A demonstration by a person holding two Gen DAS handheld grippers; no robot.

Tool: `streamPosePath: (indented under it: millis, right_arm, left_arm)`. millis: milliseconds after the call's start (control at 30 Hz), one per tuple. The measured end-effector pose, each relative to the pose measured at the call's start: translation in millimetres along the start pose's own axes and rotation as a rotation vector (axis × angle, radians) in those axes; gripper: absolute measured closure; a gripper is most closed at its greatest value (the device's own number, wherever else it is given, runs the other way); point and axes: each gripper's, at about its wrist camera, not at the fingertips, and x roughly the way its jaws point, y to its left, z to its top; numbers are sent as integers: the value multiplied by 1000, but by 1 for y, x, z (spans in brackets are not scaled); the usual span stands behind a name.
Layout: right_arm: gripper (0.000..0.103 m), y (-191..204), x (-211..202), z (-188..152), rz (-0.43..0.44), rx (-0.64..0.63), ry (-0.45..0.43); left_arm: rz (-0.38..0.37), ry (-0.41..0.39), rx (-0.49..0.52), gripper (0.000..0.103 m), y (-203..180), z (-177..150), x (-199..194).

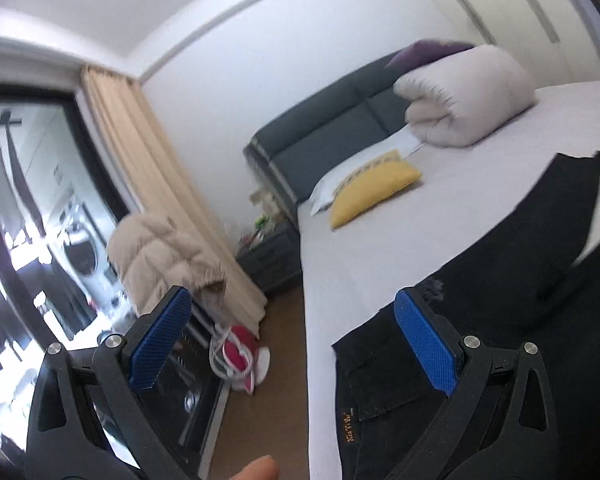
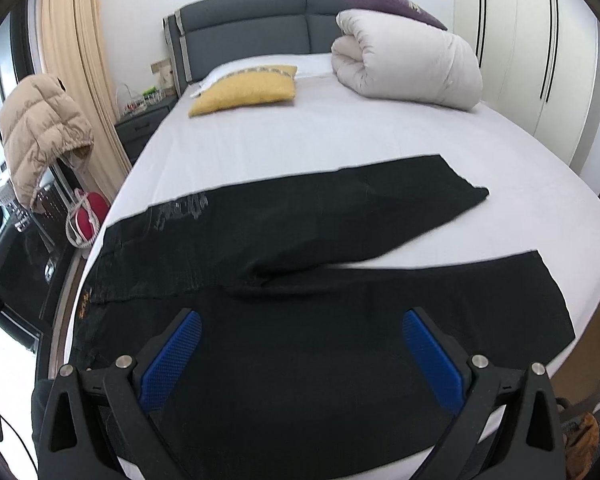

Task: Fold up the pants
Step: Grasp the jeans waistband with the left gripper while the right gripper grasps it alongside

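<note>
Black pants (image 2: pixel 284 232) flat across foot of bed (image 2: pixel 300 136), waistband at left edge, legs spread rightward — near leg partly hidden behind right gripper (image 2: pixel 302 344). Its jaws wide apart, empty, above fabric. Left gripper (image 1: pixel 292 336) jaws also apart, holding nothing, over bed's left edge; view blurred, pants cut off at frame edge — fingertip (image 1: pixel 260 470) barely showing.

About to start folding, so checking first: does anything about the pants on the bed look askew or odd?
The black pants lie flat on the bed, but the legs splay apart in a V instead of lying stacked, with a small bunched fold at the crotch.
</note>
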Motion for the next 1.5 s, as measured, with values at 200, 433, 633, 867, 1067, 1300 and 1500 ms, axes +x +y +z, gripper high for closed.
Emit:
streamPosePath:
  millis: [200,433,633,867,1067,1300,1500]
  right_arm:
    - [0,-8,20,27,31,-20,-35]
    - [0,-8,61,76,119,-120,-60]
    - [0,6,107,119,259,-323,-75]
    - [28,33,174,147,422,-481,47]
    - [40,47,208,154,500,-501,111]
    - [41,74,234,169,537,-578,101]
    - [46,108,250,179,532,-705,149]
  left_arm:
    - [-40,88,-176,0,21,4,71]
    - [-355,330,-183,0,0,-6,219]
    - [-745,471,51,1,-54,-31,343]
    - [-1003,714,10,3,-86,-77,426]
    - [-1072,822,46,19,-108,-107,465]
    - [-1119,813,22,80,-109,-108,475]
    - [-1035,692,85,101,-106,-97,435]
